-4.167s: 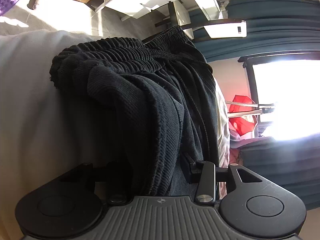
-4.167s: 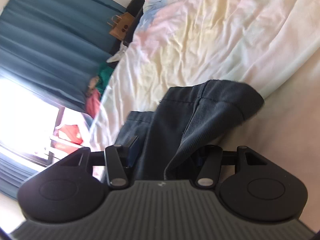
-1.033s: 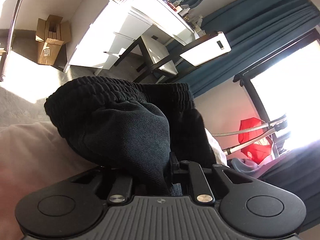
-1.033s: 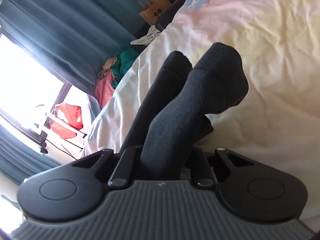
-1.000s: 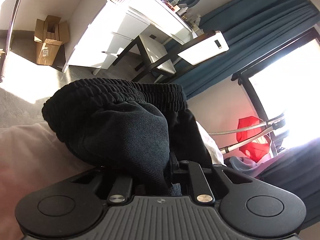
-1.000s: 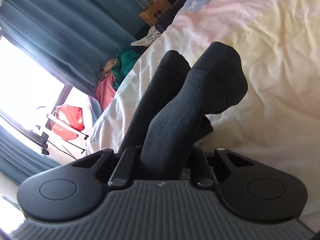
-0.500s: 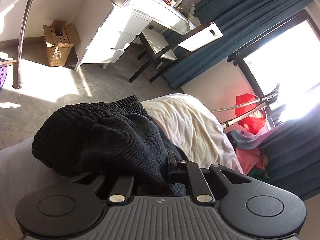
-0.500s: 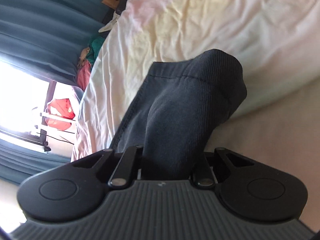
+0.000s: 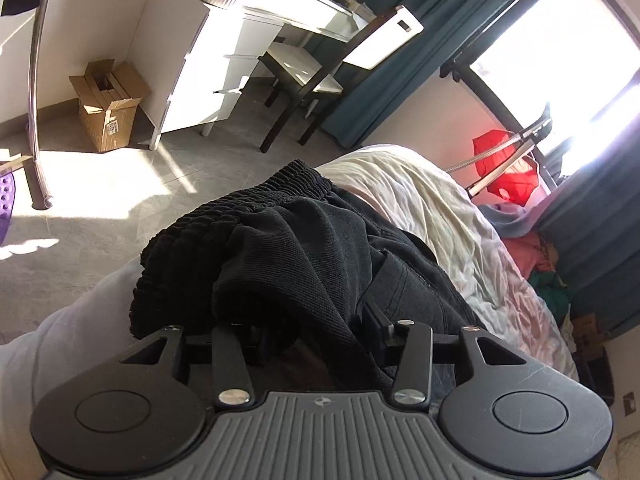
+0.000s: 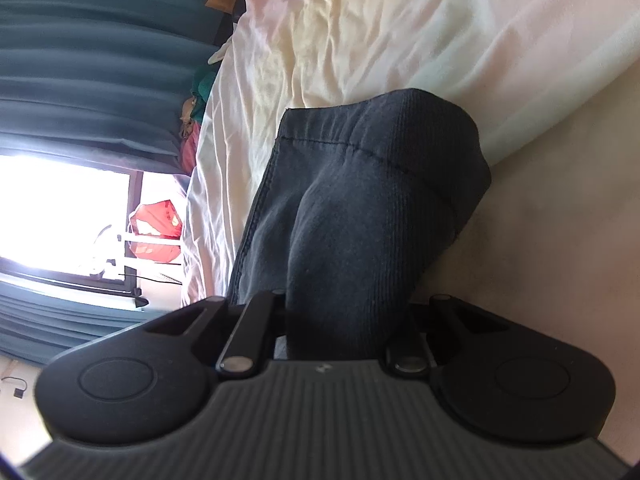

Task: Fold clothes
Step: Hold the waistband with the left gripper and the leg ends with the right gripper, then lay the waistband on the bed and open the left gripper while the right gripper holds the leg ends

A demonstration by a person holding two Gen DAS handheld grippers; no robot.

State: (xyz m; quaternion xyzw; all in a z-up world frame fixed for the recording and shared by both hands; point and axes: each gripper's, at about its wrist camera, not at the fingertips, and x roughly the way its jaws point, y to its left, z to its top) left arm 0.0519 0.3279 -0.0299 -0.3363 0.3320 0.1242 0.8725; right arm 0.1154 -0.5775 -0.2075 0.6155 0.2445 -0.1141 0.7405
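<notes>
Black ribbed shorts (image 9: 304,248) with an elastic waistband lie bunched on the bed (image 9: 432,208). My left gripper (image 9: 320,336) sits at the waistband end; its jaws stand apart with loose cloth draped between them. In the right wrist view the hem end of the same black shorts (image 10: 360,208) bulges up out of my right gripper (image 10: 344,320), which is shut on the cloth just above the bed sheet (image 10: 400,40). The fingertips of both grippers are hidden by fabric.
A white desk (image 9: 224,40) with a dark chair (image 9: 304,76), a cardboard box (image 9: 108,104) and a metal rack pole (image 9: 36,92) stand on the grey floor. Teal curtains (image 9: 592,232), a red garment (image 9: 504,164) on a rack and piled clothes lie by the window.
Both grippers have lowered the shorts onto the bed. The left gripper's jaws have spread apart and let the waistband go slack. The right gripper still pinches the hem.
</notes>
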